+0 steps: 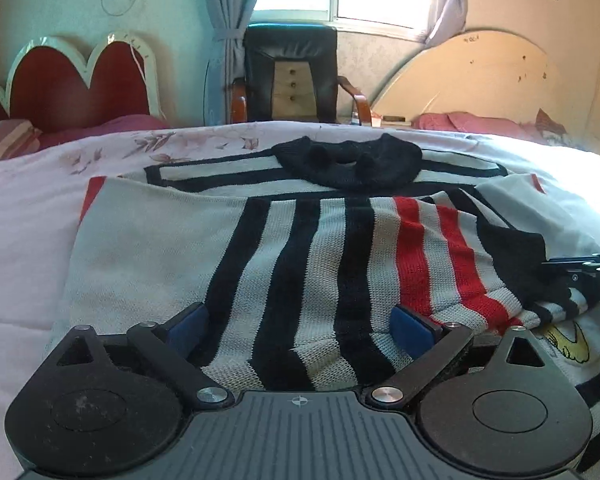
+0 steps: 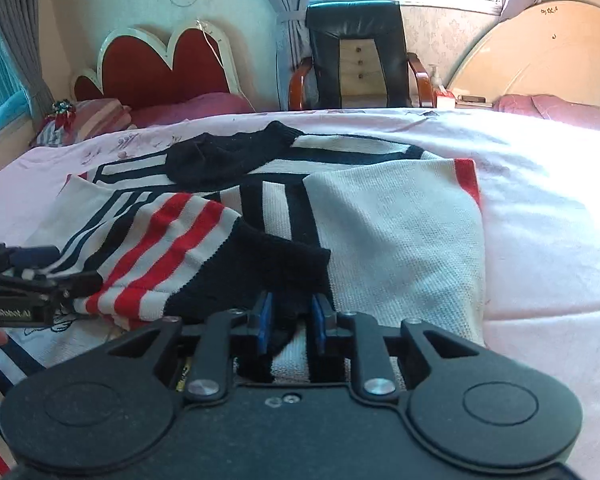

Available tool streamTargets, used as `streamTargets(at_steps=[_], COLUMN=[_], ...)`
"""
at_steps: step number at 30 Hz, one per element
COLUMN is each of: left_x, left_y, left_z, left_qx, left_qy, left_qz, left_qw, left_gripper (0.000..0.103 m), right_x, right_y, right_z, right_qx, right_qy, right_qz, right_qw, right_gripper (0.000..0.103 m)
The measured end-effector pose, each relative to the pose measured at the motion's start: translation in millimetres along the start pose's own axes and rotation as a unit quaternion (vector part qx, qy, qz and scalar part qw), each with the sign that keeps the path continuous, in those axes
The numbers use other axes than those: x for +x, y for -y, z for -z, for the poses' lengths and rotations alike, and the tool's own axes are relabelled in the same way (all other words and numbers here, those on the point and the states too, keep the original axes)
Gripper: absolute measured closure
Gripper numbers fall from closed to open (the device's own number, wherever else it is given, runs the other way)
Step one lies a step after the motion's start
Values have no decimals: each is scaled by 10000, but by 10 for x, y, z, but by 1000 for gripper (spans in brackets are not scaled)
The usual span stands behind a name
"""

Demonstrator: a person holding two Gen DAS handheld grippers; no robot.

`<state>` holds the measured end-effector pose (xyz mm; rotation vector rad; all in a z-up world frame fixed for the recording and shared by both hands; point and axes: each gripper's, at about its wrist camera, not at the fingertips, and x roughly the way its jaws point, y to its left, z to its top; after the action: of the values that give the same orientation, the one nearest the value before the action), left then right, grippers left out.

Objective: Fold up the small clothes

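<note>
A striped knitted sweater (image 1: pixel 300 248) lies spread across the bed (image 1: pixel 20 240), filling the middle of both views, its black collar toward the top. A striped sleeve with a black cuff (image 2: pixel 256 268) is folded across the body. The left tool (image 1: pixel 300 326) sits at the bottom centre, jaws wide, stripes between them but not pinched. The right tool (image 2: pixel 288 320) stands slightly parted around the cuff; whether it grips, I cannot tell. The sleeve fold looks finished; next seems the other sleeve.
</note>
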<state>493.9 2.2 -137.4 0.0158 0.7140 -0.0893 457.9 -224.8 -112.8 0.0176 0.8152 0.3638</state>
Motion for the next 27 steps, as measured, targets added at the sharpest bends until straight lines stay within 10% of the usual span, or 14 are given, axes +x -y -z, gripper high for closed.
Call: streamTargets(at_steps=[8,18,27], left_x=[-577,-1500,-2093], left_y=[-59,-685,-974], left_z=[127,1003,1682], left_qx=[47,-582,-1361], left_qy=[84,-301,-617], left_qz=[-480,-535,369], left_qw=[9988,9964,9881], left_gripper=[5,6,48], right_x=[-387,-1381,-1994], right_y=[152,641,585], right_z=[-11,772,1656], right_qx=[171,1020,2082], right_qy=[8,-81,-511], right_qz=[-236,-504,-708], right_qw=[9996,9935,9742], right_gripper=[61,60,66])
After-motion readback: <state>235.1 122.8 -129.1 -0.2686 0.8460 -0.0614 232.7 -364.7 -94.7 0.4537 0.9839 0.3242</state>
